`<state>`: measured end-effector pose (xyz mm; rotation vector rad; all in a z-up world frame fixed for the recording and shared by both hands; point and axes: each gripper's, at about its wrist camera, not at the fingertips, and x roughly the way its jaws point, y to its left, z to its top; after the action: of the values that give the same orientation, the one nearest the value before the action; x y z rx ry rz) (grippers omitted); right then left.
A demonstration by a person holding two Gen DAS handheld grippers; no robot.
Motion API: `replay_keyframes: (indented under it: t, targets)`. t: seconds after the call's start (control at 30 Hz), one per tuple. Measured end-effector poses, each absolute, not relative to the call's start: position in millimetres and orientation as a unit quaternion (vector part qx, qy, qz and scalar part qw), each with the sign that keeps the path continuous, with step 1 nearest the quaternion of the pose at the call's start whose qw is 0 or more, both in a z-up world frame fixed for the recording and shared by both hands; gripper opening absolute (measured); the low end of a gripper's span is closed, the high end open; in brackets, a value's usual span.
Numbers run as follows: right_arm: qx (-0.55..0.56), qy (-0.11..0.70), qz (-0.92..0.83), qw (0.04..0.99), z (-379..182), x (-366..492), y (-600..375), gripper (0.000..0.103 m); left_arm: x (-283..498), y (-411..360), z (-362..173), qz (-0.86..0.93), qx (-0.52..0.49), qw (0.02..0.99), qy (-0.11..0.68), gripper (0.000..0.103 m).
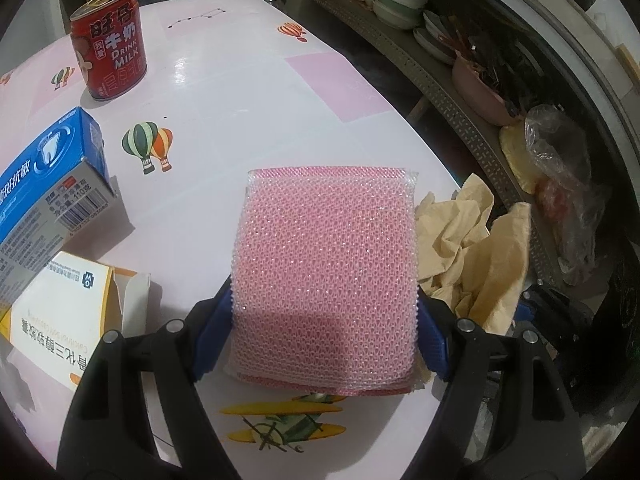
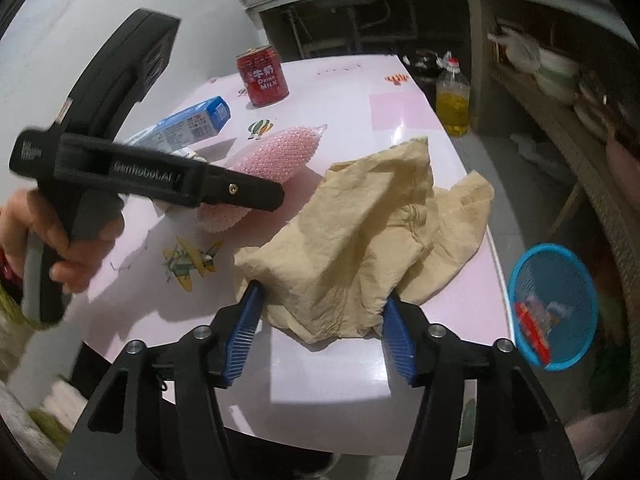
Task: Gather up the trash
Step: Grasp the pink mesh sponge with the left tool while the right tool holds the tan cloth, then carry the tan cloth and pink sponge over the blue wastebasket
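My left gripper (image 1: 326, 312) is shut on a pink mesh scouring pad (image 1: 326, 264) and holds it just above the pink table (image 1: 224, 112). The pad also shows in the right wrist view (image 2: 276, 152), behind the left gripper's black body (image 2: 152, 176). A crumpled beige paper (image 2: 368, 236) lies at the table's right edge; it shows in the left wrist view (image 1: 472, 256) too. My right gripper (image 2: 324, 312) is open, its blue pads on either side of the paper's near end.
A red milk can (image 1: 110, 46), a blue toothpaste box (image 1: 48, 184) and a white-and-orange box (image 1: 56, 304) sit on the table's left. A blue basket (image 2: 554, 306) with some trash stands on the floor to the right. An oil bottle (image 2: 452, 100) and shelves with bowls (image 1: 400, 4) lie beyond.
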<state>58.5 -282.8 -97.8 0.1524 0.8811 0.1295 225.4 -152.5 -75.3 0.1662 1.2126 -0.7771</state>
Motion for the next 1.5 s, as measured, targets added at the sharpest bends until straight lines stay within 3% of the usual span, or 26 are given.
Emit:
replay_keyframes:
  t: [0.37,0.57,1.0,1.5]
  targets:
    - [0.070,0.376,0.025,0.924,-83.6,63.1,-312.1,0.068,229.9,-144.6,-73.4,-0.364,0.059,0.743,0.558,0.075]
    - [0.075,0.400,0.018,0.913,-102.6,92.9,-327.4,0.068,230.5,-142.8,-73.6,-0.366,0.056,0.743,0.557,0.075]
    - [0.061,0.405,-0.032,0.911,-106.4,99.4,-328.1,0.014,220.5,-143.9,-73.0,-0.360,0.071,0.757,0.541,0.074]
    - [0.167,0.346,-0.084,0.920,-76.2,39.1,-373.3,0.010,199.7,-171.4,-50.8,-0.386,0.067,0.762,0.516,0.073]
